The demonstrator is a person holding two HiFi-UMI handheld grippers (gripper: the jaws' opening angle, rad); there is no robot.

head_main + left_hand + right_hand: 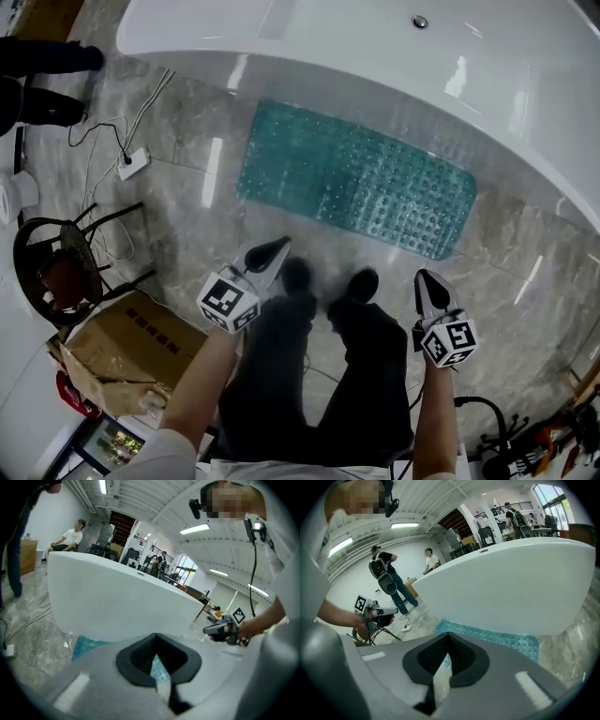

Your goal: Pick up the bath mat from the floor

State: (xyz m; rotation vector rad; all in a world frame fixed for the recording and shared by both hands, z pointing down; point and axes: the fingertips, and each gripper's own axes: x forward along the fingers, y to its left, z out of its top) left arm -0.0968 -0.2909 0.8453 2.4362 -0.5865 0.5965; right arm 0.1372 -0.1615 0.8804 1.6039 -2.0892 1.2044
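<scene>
- The teal bath mat (356,187) lies flat on the floor (187,216) at mid-frame in the head view, along the foot of the white bathtub (375,47).
- The left claw (274,249) and right claw (424,281) hang below it in the frame, short of its near edge, jaws together and empty.
- This looks like the approach step, with nothing grasped yet.
- The next move calls for parting the jaws and pinching the mat's near edge.

2 grippers are hovering short of the bath mat (356,178), neither touching it. The left gripper (275,247) is pointing forward and down towards the mat's left half, its jaws pressed together with nothing between them. The right gripper (425,277) is angling down towards the mat's right half, also closed and empty.
</scene>
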